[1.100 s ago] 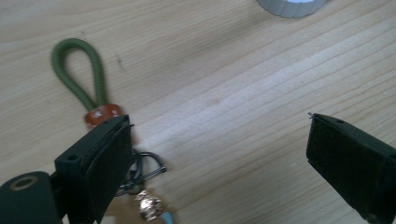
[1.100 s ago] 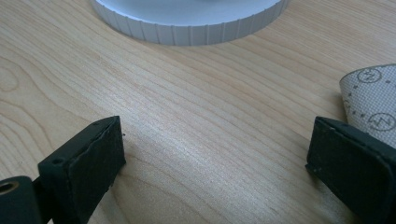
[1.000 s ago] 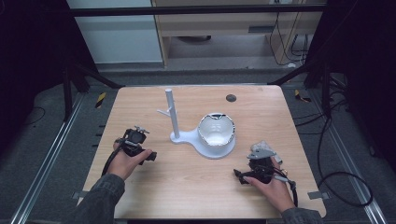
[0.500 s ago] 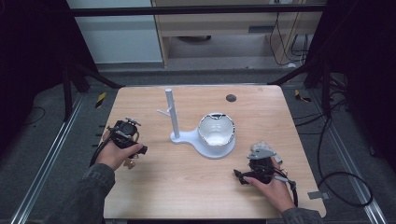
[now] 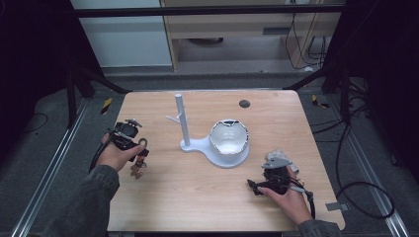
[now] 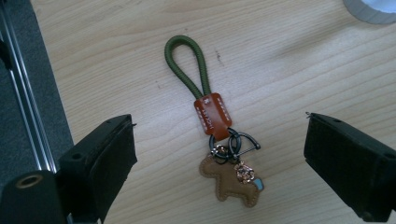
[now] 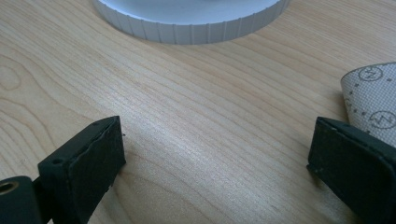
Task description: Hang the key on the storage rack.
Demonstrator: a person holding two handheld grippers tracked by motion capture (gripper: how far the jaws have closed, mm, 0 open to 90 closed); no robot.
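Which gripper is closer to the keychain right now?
Left. The left gripper hangs right over the keychain, jaws open either side of it. The right gripper sits across the table past the white stand.

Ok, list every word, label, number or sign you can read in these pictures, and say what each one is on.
Nothing here reads as a clear word or number.
Brown leather tab of the keychain: stamped marking, too small to read.
Pale dotted sheet at the edge of the right gripper view: round printed emblems with a letter-like zigzag, possibly "N", not certain.
White stand base: ribbed rim, no text.
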